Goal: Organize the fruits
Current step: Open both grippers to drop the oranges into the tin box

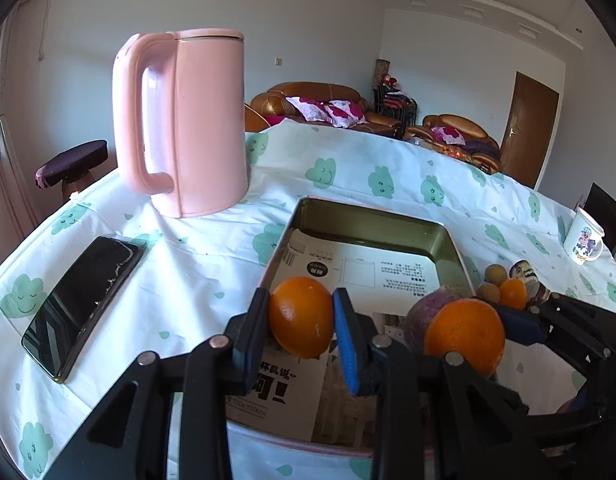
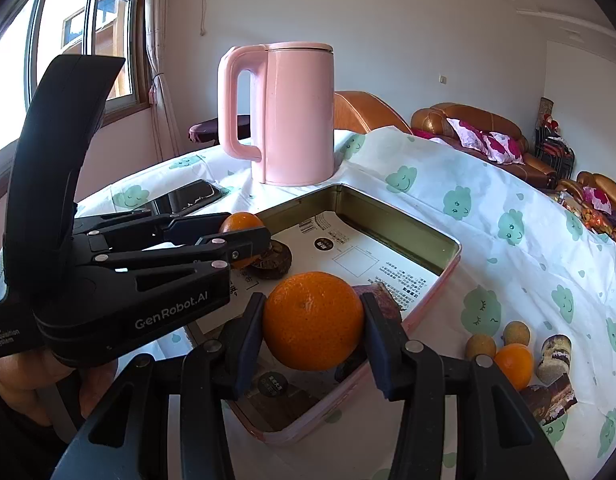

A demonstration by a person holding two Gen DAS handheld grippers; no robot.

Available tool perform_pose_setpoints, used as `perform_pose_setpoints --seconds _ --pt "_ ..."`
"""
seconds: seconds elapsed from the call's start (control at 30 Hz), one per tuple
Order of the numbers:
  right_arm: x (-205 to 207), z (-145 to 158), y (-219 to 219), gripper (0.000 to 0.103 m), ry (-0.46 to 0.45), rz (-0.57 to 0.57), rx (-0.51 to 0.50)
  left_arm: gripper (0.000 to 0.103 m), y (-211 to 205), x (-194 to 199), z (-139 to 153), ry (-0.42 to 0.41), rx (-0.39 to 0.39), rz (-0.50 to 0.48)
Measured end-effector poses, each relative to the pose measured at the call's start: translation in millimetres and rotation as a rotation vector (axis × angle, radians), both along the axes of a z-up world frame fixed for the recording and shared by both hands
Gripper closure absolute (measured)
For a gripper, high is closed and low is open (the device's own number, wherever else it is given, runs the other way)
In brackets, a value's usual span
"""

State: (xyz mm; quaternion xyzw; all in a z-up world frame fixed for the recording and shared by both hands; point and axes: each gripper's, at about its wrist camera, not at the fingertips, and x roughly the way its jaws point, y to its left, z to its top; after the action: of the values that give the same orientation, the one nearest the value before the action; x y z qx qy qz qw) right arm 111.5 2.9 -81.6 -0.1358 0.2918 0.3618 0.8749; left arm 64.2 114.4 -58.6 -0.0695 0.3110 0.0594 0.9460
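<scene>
My left gripper (image 1: 302,316) is shut on an orange (image 1: 301,317) and holds it over the near left part of the metal tray (image 1: 371,218). My right gripper (image 2: 312,322) is shut on a larger orange (image 2: 312,321) above the tray's near right side (image 2: 447,236); it also shows in the left wrist view (image 1: 465,336). A purple-brown fruit (image 1: 421,314) lies in the tray beside it. A small orange (image 2: 513,364) and two small brown round fruits (image 2: 480,346) lie on the cloth right of the tray.
A pink kettle (image 1: 192,124) stands behind the tray. A black phone (image 1: 82,304) lies at the left. A white printed mug (image 1: 583,240) stands at the far right. Brown wrapped pieces (image 2: 553,354) lie by the loose fruits. A dark flat item (image 2: 274,264) lies in the tray.
</scene>
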Motion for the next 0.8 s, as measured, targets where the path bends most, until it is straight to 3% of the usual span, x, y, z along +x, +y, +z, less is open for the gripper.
perform_pose_setpoints --seconds 0.17,0.27,0.3,0.37,0.43,0.6,0.8 --pt "-3.7 -0.9 5.4 0.052 -0.017 0.016 -0.027 0.068 1.7 1.0 -1.7 0.013 -0.012 0.002" --pt "-4.3 -1.1 5.2 0.045 0.002 0.021 -0.014 0.066 1.5 -0.6 -0.6 0.005 -0.008 0.011" --pt "-4.6 -0.5 3.8 0.037 0.005 0.020 -0.009 0.059 0.7 -1.8 0.5 0.001 -0.014 0.005" --pt "-6.2 2.5 -2.1 0.031 -0.007 0.003 -0.001 0.044 -3.1 -5.5 4.1 -0.015 -0.017 0.001" --pt "-8.0 8.0 -13.9 0.031 -0.008 -0.010 0.011 0.014 -8.3 -10.8 10.9 -0.046 0.008 0.026" --pt "-5.8 20.8 -68.3 0.031 -0.053 -0.107 -0.002 0.011 -30.0 -13.7 28.3 -0.093 0.018 -0.015" --pt "29.2 20.9 -151.7 0.031 -0.006 -0.364 0.020 0.011 -79.7 -3.3 38.8 -0.098 0.047 -0.111"
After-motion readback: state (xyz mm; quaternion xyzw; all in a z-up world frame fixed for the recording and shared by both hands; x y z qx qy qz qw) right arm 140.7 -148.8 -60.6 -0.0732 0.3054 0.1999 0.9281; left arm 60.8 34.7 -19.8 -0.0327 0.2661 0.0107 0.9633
